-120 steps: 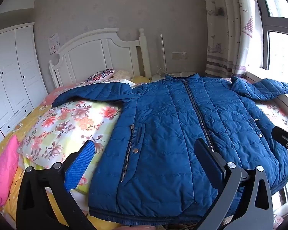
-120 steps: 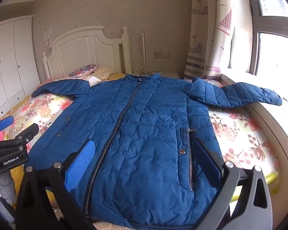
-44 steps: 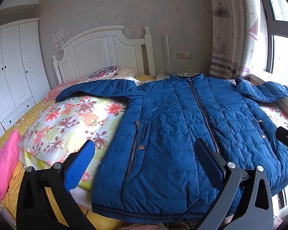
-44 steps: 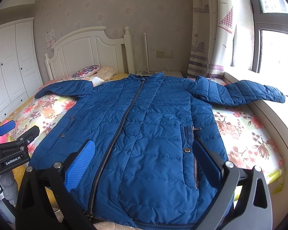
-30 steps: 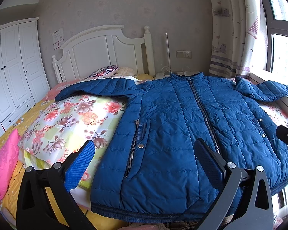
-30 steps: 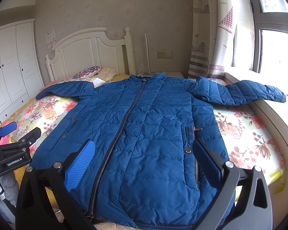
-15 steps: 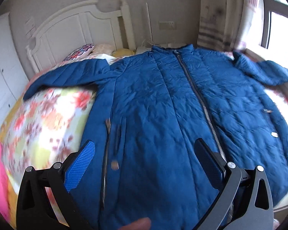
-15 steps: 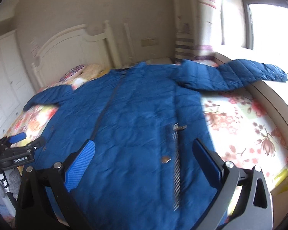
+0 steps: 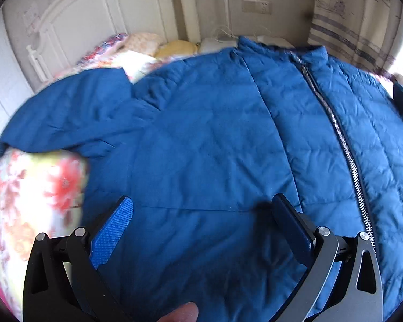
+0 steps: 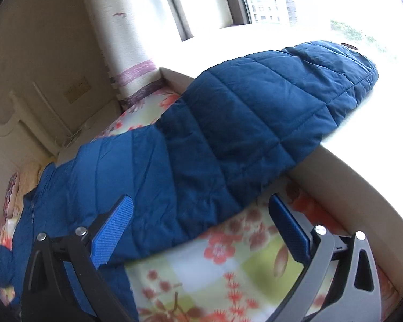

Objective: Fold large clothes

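A large blue quilted jacket (image 9: pixel 215 139) lies flat on the bed, zipped up, its silver zipper (image 9: pixel 341 139) running down the right side of the left wrist view. Its left sleeve (image 9: pixel 67 118) stretches out to the left over the floral quilt. My left gripper (image 9: pixel 202 214) hovers open just above the jacket's left chest, nothing between its fingers. In the right wrist view the jacket's right sleeve (image 10: pixel 255 123) reaches onto the window sill, its cuff (image 10: pixel 357 72) at the far end. My right gripper (image 10: pixel 198 214) stands open close over the sleeve's lower edge.
A floral quilt (image 10: pixel 228 273) covers the bed, with a floral pillow (image 9: pixel 35 201) at the left. White headboard (image 9: pixel 102 26) and small pillows (image 9: pixel 145 43) lie at the far end. The window sill ledge (image 10: pixel 335 182) and curtain (image 10: pixel 126 43) border the bed on the right.
Both grippers have moved forward and down over the jacket. The left one now hangs over the left chest; the right one has swung right to the sleeve on the window sill. Both stay open.
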`<control>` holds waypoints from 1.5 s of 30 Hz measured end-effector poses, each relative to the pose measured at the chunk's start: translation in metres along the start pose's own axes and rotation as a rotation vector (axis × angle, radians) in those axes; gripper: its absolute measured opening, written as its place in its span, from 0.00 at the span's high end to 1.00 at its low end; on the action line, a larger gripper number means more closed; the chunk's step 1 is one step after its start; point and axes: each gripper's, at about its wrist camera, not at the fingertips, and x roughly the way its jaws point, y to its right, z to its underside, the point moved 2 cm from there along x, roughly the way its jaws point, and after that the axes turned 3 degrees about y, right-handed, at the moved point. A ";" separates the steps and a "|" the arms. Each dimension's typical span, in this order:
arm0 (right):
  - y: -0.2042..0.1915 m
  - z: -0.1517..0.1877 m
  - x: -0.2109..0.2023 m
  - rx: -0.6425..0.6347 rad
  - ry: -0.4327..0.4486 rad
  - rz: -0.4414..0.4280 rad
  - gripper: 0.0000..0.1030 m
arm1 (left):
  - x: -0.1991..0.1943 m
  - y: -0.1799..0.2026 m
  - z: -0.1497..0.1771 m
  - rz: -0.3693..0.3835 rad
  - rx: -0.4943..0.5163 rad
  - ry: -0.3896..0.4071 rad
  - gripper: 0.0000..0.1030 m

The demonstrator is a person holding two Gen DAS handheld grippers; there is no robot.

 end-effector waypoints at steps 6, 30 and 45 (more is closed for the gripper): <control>0.004 -0.014 0.015 0.043 0.036 0.015 0.47 | 0.006 -0.007 0.000 0.052 -0.054 -0.002 0.04; -0.223 0.166 -0.057 -0.716 -0.207 -0.503 0.35 | 0.005 -0.009 0.002 0.075 -0.056 0.001 0.04; -0.050 0.054 0.018 0.164 -0.236 -0.492 0.48 | 0.002 -0.009 0.003 0.083 -0.061 0.012 0.04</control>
